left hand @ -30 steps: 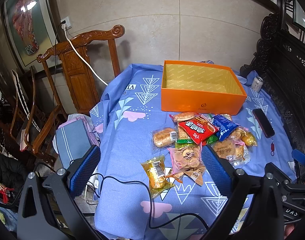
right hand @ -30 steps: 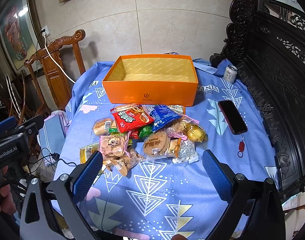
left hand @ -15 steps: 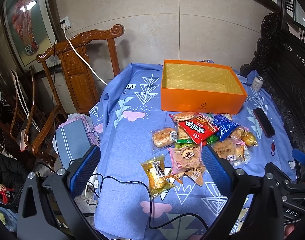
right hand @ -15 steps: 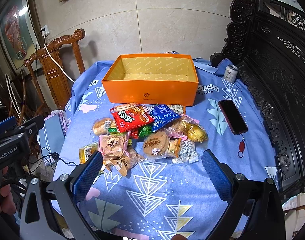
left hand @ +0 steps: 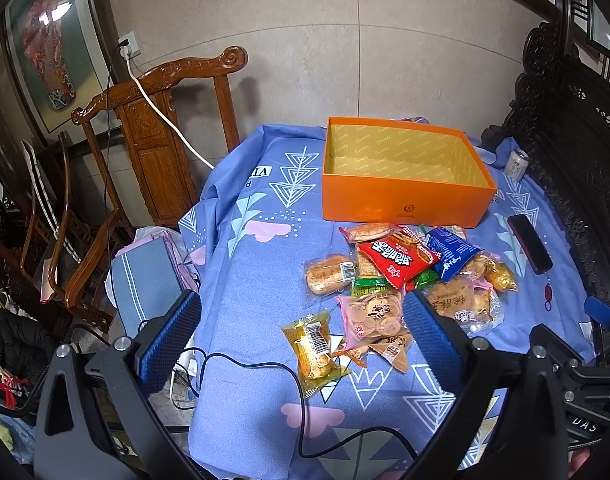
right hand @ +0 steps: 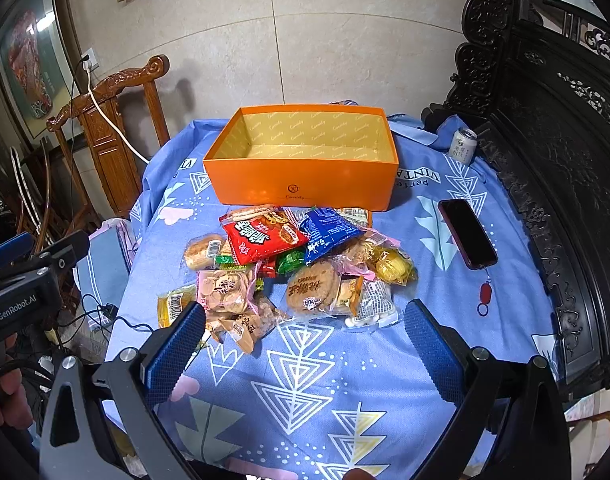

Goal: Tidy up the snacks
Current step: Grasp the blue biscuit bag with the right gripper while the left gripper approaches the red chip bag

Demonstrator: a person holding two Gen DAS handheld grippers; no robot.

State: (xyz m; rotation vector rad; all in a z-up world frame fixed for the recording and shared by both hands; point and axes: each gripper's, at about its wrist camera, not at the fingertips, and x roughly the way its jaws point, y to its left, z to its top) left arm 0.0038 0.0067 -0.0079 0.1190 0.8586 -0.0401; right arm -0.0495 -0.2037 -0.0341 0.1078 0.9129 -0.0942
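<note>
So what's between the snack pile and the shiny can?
In the right wrist view, a dark phone lies on the blue cloth between the snack pile and the can; otherwise just cloth.

Glossy plastic snack wrappers [right hand: 265, 236]; matt cardboard box [right hand: 305, 184]

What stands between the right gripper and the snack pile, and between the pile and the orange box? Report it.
Nothing visible does. The right gripper hangs open over bare tablecloth just short of the snack pile. The orange box sits open-topped directly behind the pile; the phone and can lie off to the side.
</note>
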